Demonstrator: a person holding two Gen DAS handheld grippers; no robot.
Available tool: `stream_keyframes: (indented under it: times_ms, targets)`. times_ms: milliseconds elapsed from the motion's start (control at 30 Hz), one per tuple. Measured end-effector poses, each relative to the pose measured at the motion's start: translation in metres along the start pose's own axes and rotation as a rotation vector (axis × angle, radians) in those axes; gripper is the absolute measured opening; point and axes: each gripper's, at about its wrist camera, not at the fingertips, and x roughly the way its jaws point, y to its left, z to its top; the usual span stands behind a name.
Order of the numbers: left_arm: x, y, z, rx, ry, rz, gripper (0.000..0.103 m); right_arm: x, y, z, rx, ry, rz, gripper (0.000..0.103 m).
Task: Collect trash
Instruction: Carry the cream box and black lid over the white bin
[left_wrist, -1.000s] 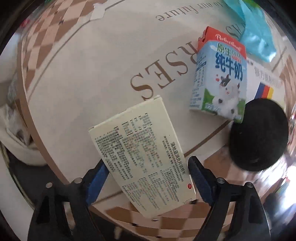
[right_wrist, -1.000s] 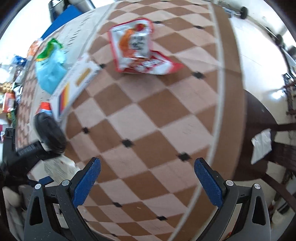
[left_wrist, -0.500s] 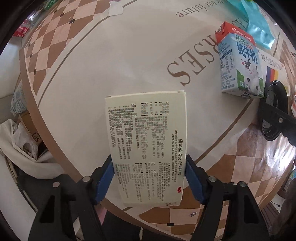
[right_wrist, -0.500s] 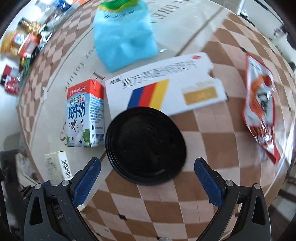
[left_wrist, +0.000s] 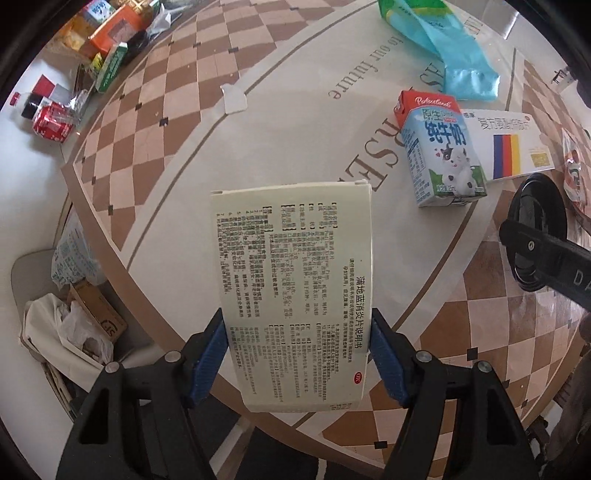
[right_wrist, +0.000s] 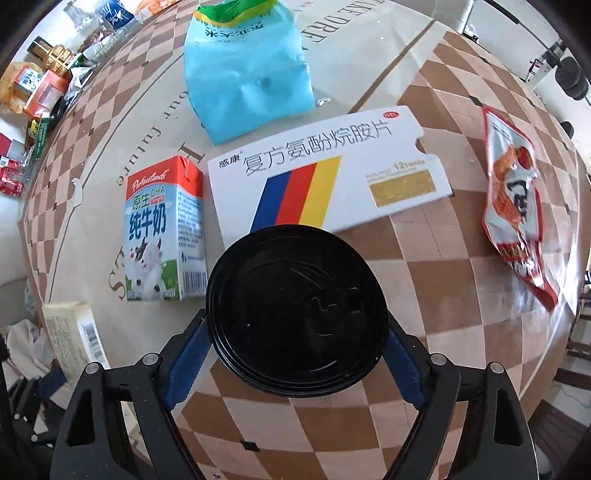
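My left gripper (left_wrist: 297, 352) is shut on a cream medicine box (left_wrist: 295, 288) printed with small text and holds it above the round table's near edge. My right gripper (right_wrist: 295, 363) has its blue pads against both sides of a black round lid (right_wrist: 297, 310) that rests on the checkered table. The lid also shows at the right of the left wrist view (left_wrist: 537, 221). A milk carton (right_wrist: 164, 232), a white medicine box with blue, red and yellow stripes (right_wrist: 325, 173), a blue bag (right_wrist: 247, 70) and a red snack packet (right_wrist: 517, 206) lie beyond.
A bin lined with a white bag (left_wrist: 70, 332) holding cardboard and plastic stands on the floor left of the table. Cans, cartons and wrappers (left_wrist: 92, 55) clutter the far left of the table. A small white scrap (left_wrist: 233, 99) lies near the middle.
My left gripper lifted the cream box and pulled back toward the table edge. My right gripper moved onto the black lid and closed around it.
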Motion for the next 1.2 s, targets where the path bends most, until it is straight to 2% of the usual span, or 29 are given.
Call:
stream_keyframes:
  times_ms: [100,267,367,600,733,900,1033,1200]
  targets:
    - [-0.022,0.002,-0.010,0.048,-0.065,0.001,0.070,-0.015,0.002,-0.019,0.022,-0.026,0.004,0.088]
    - [-0.050,0.020,-0.036,0.113,-0.164,-0.044,0.070,-0.046,0.016,-0.066,0.053,-0.080,-0.006,0.088]
    - [-0.066,0.040,-0.056,0.157,-0.211,-0.075,0.070,-0.068,0.028,-0.104,0.088,-0.117,-0.021,0.088]
    - [-0.068,0.093,-0.111,0.231,-0.264,-0.147,0.070,-0.109,0.061,-0.201,0.184,-0.205,-0.073,0.088]
    - [-0.062,0.113,-0.141,0.271,-0.241,-0.168,0.070,-0.116,0.089,-0.258,0.220,-0.215,-0.103,0.088]
    - [-0.037,0.125,-0.169,0.320,-0.183,-0.173,0.070,-0.104,0.116,-0.311,0.236,-0.163,-0.092,0.088]
    - [-0.002,0.124,-0.185,0.331,-0.102,-0.171,0.070,-0.073,0.126,-0.341,0.240,-0.091,-0.071,0.088]
    - [0.062,0.110,-0.195,0.338,0.007,-0.160,0.070,-0.009,0.121,-0.370,0.259,0.023,-0.034,0.088]
